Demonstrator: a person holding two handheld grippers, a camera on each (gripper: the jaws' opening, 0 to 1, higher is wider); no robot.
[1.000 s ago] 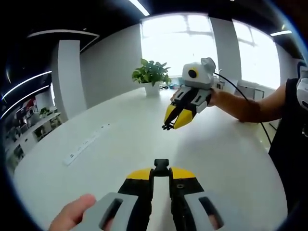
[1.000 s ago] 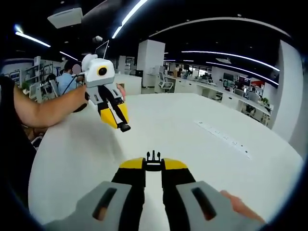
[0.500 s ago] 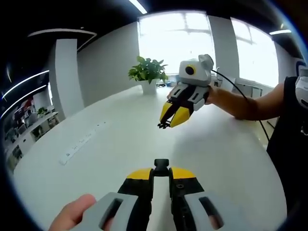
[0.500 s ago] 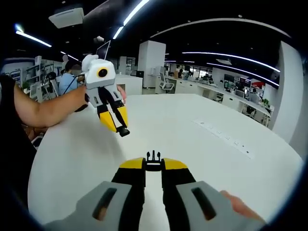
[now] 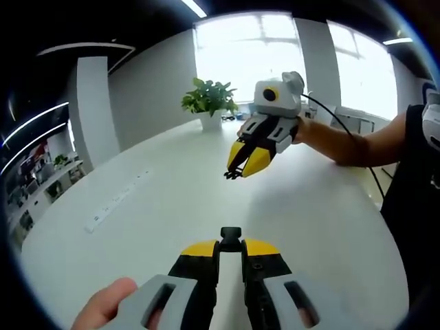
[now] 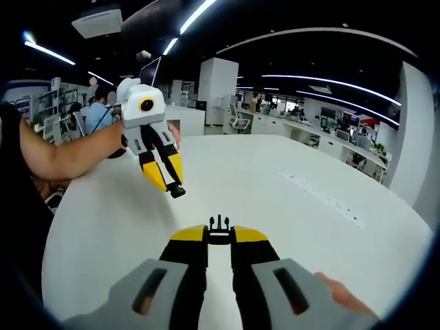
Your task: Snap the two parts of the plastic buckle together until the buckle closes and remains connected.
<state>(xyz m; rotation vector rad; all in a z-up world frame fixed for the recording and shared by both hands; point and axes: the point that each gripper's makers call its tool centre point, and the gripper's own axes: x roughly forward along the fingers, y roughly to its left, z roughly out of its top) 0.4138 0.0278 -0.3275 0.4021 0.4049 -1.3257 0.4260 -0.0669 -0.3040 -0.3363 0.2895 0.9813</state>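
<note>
Black plastic, two halves, and I'm holding one in each gripper above the white table [image 5: 158, 206]. The socket half [image 5: 230, 236] is pinched at the tip of my left gripper [image 5: 230, 249], whose jaws are closed on it. The pronged half [image 6: 219, 225] is sitting in my right gripper [image 6: 219, 237] the same way, jaws clamped on it with the prongs poking forward.

What's changing: over the last second my right gripper [image 5: 237, 170], seen from the left gripper view, is drifting up and a bit left, tipping so the prongs are angling down toward my left. In the right gripper view, the left gripper [image 6: 174, 187] is barely shifting, just settling slightly lower with its tip aimed my way.

So I'm reading this as lining up, not mating yet. The halves are still well apart in the air, nothing is touching, and the buckle isn't closed. I'm guessing the tricky part is getting the prongs square to the socket mouth before pushing, since a skewed entry could jam or twist a half out of the jaws.

Plant [image 5: 208, 103] and power strip [image 5: 113, 205] are just sitting out of the way.
</note>
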